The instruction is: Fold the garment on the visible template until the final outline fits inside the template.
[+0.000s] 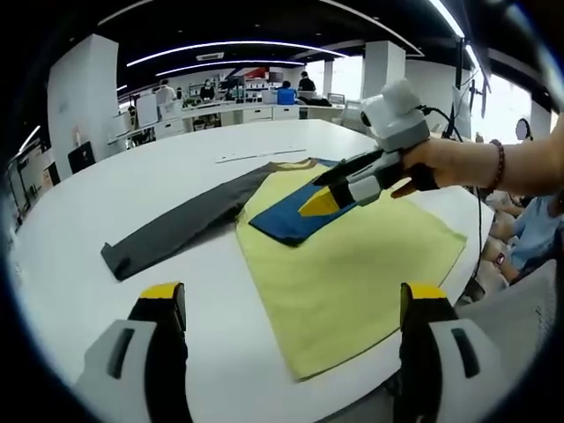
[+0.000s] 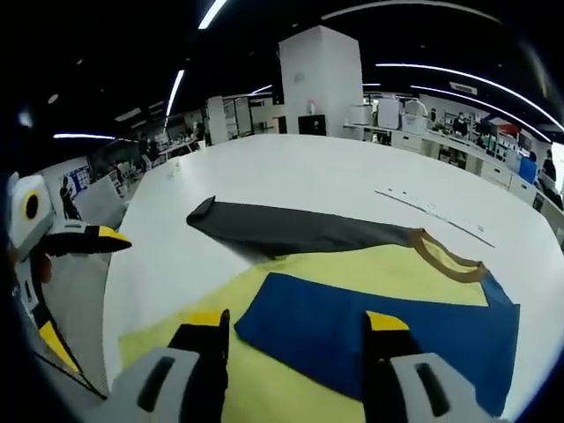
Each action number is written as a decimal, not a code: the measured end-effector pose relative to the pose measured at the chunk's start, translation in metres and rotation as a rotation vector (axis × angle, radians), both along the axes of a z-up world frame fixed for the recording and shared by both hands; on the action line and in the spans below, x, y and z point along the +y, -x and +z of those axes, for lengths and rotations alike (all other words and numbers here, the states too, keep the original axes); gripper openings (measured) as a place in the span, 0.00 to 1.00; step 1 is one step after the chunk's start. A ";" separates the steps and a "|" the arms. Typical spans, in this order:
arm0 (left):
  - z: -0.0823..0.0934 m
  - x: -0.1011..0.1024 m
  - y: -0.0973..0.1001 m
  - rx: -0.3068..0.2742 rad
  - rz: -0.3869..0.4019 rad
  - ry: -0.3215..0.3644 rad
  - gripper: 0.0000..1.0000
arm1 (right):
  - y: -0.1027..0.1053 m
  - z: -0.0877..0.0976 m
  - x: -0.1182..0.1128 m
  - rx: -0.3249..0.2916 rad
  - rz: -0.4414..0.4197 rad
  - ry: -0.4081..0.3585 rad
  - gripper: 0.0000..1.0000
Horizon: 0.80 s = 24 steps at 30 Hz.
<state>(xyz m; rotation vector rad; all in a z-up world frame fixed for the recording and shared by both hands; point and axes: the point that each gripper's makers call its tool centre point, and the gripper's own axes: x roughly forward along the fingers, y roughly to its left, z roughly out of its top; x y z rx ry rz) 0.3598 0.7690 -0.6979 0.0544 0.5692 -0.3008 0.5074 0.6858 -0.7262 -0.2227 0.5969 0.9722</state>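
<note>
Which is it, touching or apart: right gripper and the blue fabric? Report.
Cannot tell. In the left gripper view the right gripper overlaps the blue fabric; neither contact nor gap shows plainly.

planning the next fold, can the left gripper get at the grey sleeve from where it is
Probably yes: the grey sleeve lies flat on the white table ahead of the open left gripper, nothing between them.

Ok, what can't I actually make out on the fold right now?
- Left gripper view: the right gripper covers part of the blue sleeve; a grip cannot be told.
- Right gripper view: the sleeve's near edge is behind the jaws.
- Both views: the yellow garment is cut by the bottom edge.
</note>
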 end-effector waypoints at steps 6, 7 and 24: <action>0.001 0.001 -0.001 -0.003 -0.001 -0.001 0.99 | -0.016 0.011 -0.022 -0.042 -0.033 -0.022 0.71; 0.000 0.001 -0.001 -0.002 -0.001 -0.002 0.99 | -0.017 0.011 -0.025 -0.045 -0.036 -0.022 0.73; -0.001 0.002 -0.002 0.004 0.003 -0.008 0.99 | -0.046 0.009 -0.103 -0.063 -0.142 0.016 0.74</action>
